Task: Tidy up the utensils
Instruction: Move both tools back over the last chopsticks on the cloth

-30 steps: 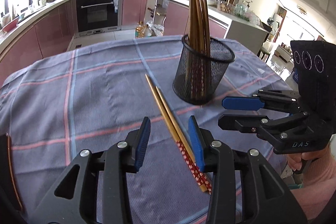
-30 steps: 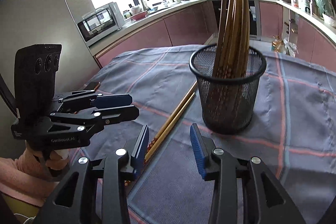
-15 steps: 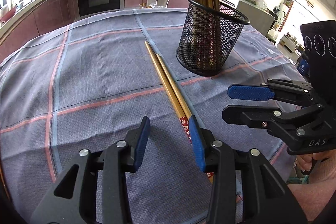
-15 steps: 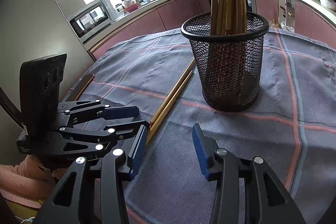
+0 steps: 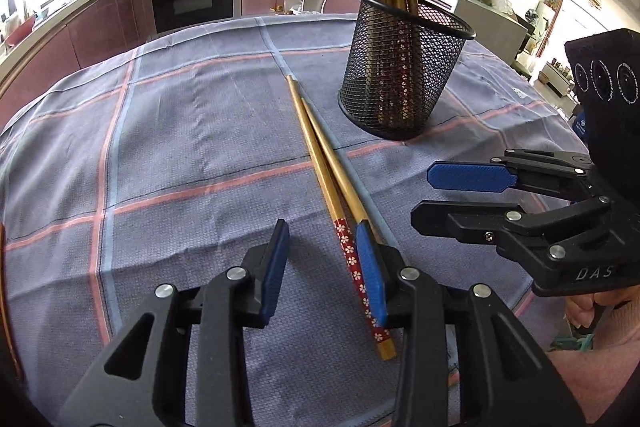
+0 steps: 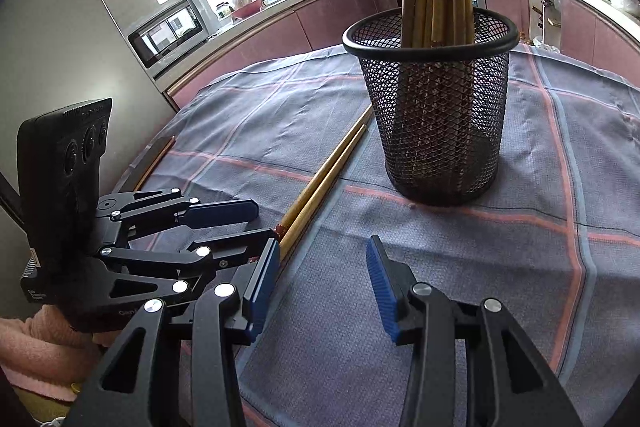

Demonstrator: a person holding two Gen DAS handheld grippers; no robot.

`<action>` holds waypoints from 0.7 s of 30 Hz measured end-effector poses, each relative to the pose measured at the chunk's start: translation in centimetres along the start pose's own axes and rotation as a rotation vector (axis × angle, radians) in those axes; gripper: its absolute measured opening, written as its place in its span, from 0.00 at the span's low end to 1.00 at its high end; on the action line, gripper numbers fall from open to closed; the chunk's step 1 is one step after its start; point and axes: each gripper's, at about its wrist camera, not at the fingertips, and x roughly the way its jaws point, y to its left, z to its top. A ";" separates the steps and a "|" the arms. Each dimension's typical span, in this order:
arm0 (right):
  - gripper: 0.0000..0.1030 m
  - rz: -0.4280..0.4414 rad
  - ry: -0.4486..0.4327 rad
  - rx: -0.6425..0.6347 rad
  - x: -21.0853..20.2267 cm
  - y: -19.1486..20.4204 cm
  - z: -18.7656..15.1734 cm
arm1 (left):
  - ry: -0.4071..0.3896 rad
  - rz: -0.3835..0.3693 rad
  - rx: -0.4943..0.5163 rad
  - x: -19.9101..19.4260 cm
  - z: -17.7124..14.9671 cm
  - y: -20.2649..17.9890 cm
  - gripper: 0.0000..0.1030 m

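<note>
Since 1 s ago both views have drawn in low over the tabletop [image 5: 180, 147]: the holder [image 5: 400, 79] looms larger and nearer, and the loose chopsticks now reach between the left fingers instead of lying ahead of them.

The tabletop, under a grey-blue checked cloth, carries everything. On it stands the black mesh holder [image 6: 436, 107], upright, with a bundle of gold chopsticks rising out of it past the top edge of both views.

The left hand-held gripper [image 5: 324, 267] is wide open and holds nothing. Its right finger pad [image 5: 372, 275] lies over the handle end of 1 of the 2 loose chopsticks [image 5: 320, 151]; whether it touches it cannot be told. The other stick's red flowered end lies in the gap between the fingers.

The right hand-held gripper [image 6: 324, 275] is also wide open and empty, hovering above bare cloth, just right of the pair.

The 2 chopsticks [image 6: 328, 175] lie side by side, touching, flat on the cloth, tips pointing away near the holder's base and just left of it, handles towards the left hand-held gripper.
</note>
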 end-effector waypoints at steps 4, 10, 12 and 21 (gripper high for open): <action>0.41 -0.002 0.005 -0.013 0.6 0.5 0.4 | -0.003 -0.007 -0.025 -0.5 -0.5 0.5 0.27; 0.33 -0.024 0.032 -0.043 2.6 1.7 1.2 | -0.005 -0.020 -0.047 -0.9 -1.1 0.7 0.23; 0.32 -0.039 0.031 -0.054 3.1 2.0 1.3 | -0.002 -0.029 -0.054 -1.0 -1.3 0.6 0.21; 0.21 -0.084 0.047 -0.080 2.9 1.7 1.6 | 0.021 -0.070 -0.086 -1.2 -2.1 0.0 0.16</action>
